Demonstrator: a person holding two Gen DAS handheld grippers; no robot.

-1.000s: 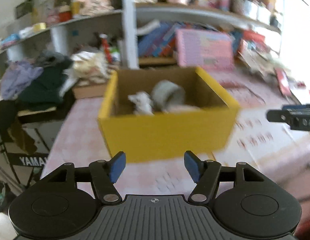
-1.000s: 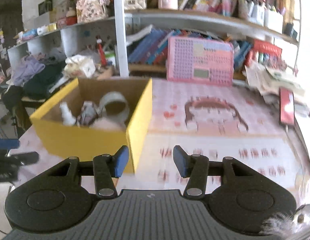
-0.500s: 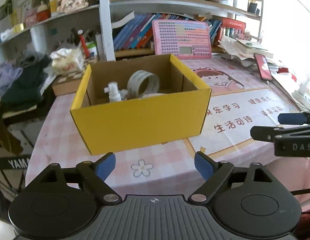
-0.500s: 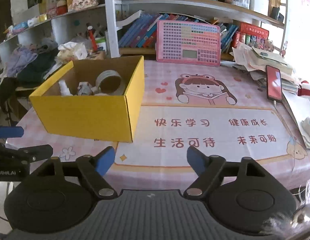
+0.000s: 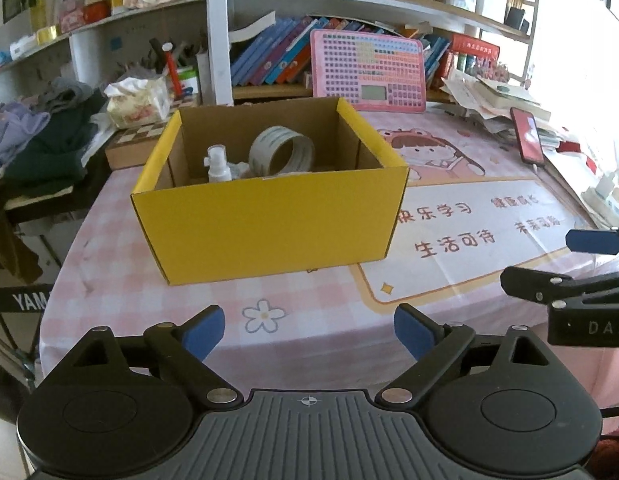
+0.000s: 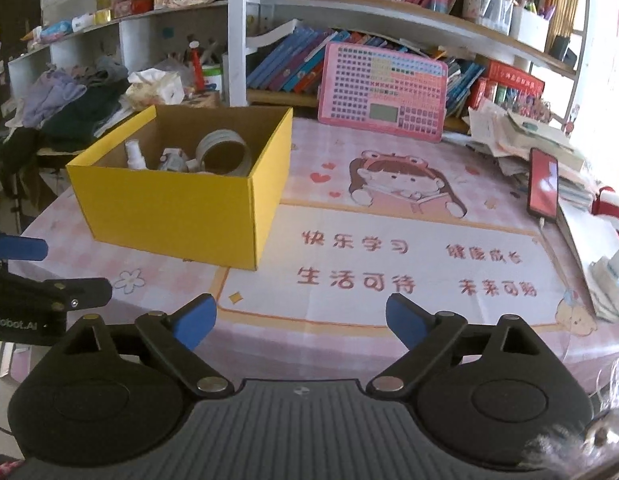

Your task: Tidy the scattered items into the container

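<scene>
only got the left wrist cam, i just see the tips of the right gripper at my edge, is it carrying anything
Observer: No. The right gripper has nothing between its jaws, and they are opening.
Operator: ok and whats been tidied away so far
Observer: In the yellow box: a spray bottle, a tape roll, and between them a small white item that your view mostly hides. I cannot tell what it is.

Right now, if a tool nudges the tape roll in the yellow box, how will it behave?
The tape roll stands on edge, so it would probably roll. Its open hollow core suggests it is light and fairly stiff. The yellow box walls and the spray bottle beside it should stop it quickly.
</scene>
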